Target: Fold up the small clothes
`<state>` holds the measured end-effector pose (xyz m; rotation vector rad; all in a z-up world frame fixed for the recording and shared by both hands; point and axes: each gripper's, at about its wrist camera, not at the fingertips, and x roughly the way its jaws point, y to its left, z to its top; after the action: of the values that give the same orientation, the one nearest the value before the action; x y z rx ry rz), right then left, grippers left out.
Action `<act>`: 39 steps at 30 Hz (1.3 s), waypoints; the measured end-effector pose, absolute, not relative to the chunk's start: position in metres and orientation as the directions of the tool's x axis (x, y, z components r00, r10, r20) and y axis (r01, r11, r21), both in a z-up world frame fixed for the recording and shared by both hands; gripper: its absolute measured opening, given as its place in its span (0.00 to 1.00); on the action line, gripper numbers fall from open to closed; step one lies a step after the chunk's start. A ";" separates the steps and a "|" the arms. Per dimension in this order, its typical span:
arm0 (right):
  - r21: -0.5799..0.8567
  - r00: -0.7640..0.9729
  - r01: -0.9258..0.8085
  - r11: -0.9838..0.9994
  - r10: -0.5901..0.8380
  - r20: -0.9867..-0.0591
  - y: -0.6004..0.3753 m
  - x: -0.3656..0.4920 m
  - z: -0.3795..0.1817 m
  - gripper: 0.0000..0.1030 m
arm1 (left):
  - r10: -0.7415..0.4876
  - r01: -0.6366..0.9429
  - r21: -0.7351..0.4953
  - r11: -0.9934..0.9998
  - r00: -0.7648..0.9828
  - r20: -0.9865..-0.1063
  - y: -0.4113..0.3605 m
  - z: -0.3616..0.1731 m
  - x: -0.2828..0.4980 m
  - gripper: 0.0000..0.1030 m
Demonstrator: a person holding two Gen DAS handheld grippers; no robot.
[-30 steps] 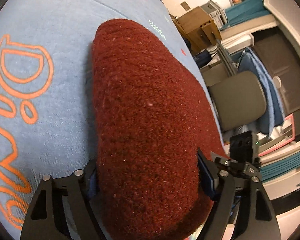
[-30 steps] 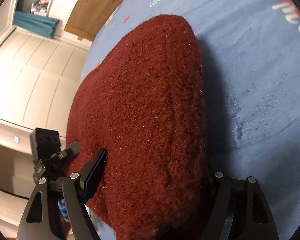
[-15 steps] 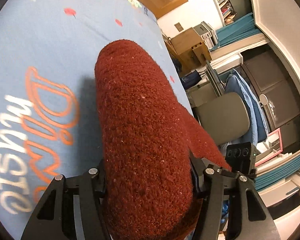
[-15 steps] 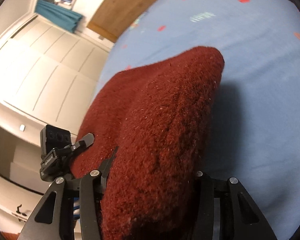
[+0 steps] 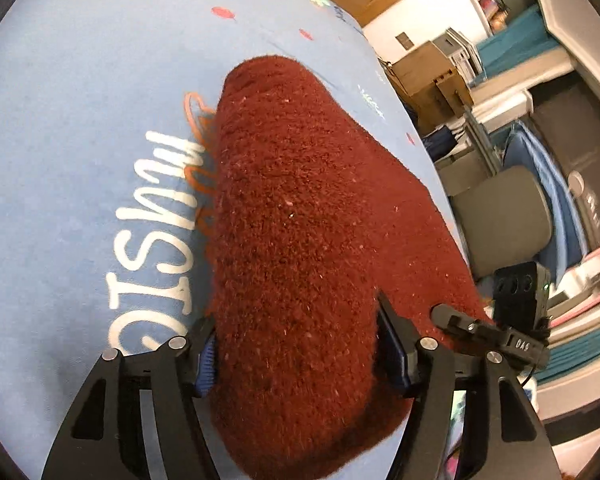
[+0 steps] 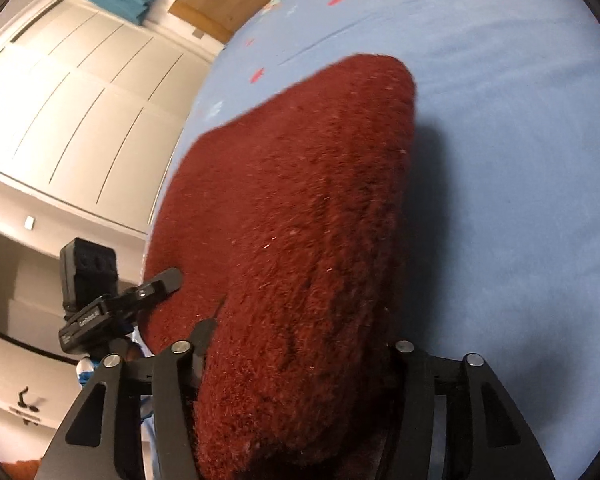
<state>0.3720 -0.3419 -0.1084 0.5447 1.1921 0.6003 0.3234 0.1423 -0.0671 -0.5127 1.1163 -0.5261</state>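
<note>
A dark red knit garment (image 5: 300,208) is bunched into a thick roll that runs away from me over the blue bed sheet (image 5: 60,120). My left gripper (image 5: 300,348) has the near end of the roll between its fingers, pads against the knit, while its jaws are opening a little. In the right wrist view the same red garment (image 6: 300,220) fills the gap of my right gripper (image 6: 300,352). Its pads also touch the wool and its jaws are opening too. The garment's near end hangs below both grippers, and its underside is hidden.
White and orange lettering (image 5: 156,220) is printed on the sheet left of the garment. A grey chair (image 5: 500,216), cardboard boxes (image 5: 428,76) and shelves stand past the bed's right edge. White wardrobe doors (image 6: 80,100) and a wooden headboard (image 6: 220,4) lie on the other side.
Both grippers have carried the garment across the sheet and slightly up; the lettering has slid along beneath it. The jaws narrowed on the roll, then widened a little.
</note>
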 end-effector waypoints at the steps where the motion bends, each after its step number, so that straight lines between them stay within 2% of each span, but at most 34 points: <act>1: 0.661 0.261 -0.146 0.736 0.673 -0.692 -0.348 0.369 -0.106 0.59 | -0.608 0.158 -0.595 0.788 0.351 -0.712 0.140 -0.062 0.317 0.61; 4: 0.606 0.287 -0.154 0.781 0.622 -0.729 -0.367 0.352 -0.100 0.59 | -0.554 0.202 -0.517 0.832 0.368 -0.747 0.130 -0.054 0.301 0.61; 9: 0.532 0.307 -0.146 0.834 0.549 -0.777 -0.386 0.337 -0.103 0.59 | -0.522 0.198 -0.485 0.852 0.389 -0.759 0.114 -0.060 0.284 0.62; 13: 0.455 0.337 -0.153 0.877 0.479 -0.811 -0.373 0.338 -0.105 0.60 | -0.454 0.197 -0.410 0.891 0.440 -0.775 0.103 -0.056 0.270 0.61; 18: 0.433 0.368 -0.120 0.893 0.446 -0.816 -0.368 0.341 -0.107 0.62 | -0.398 0.208 -0.340 0.917 0.489 -0.776 0.090 -0.063 0.265 0.62; 26: 0.362 0.422 -0.121 0.924 0.378 -0.824 -0.368 0.319 -0.103 0.63 | -0.380 0.203 -0.321 0.925 0.529 -0.759 0.079 -0.081 0.258 0.62; 32: 0.303 0.467 -0.114 0.946 0.320 -0.824 -0.366 0.315 -0.106 0.69 | -0.334 0.203 -0.265 0.943 0.568 -0.753 0.075 -0.088 0.248 0.68; 39: 0.280 0.475 -0.096 0.955 0.291 -0.830 -0.365 0.313 -0.107 0.72 | -0.300 0.194 -0.229 0.954 0.588 -0.751 0.068 -0.094 0.248 0.73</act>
<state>0.3125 -0.3654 -0.1069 0.2053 1.0507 0.2383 0.2476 0.0679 -0.0941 -0.1273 0.8977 -0.2885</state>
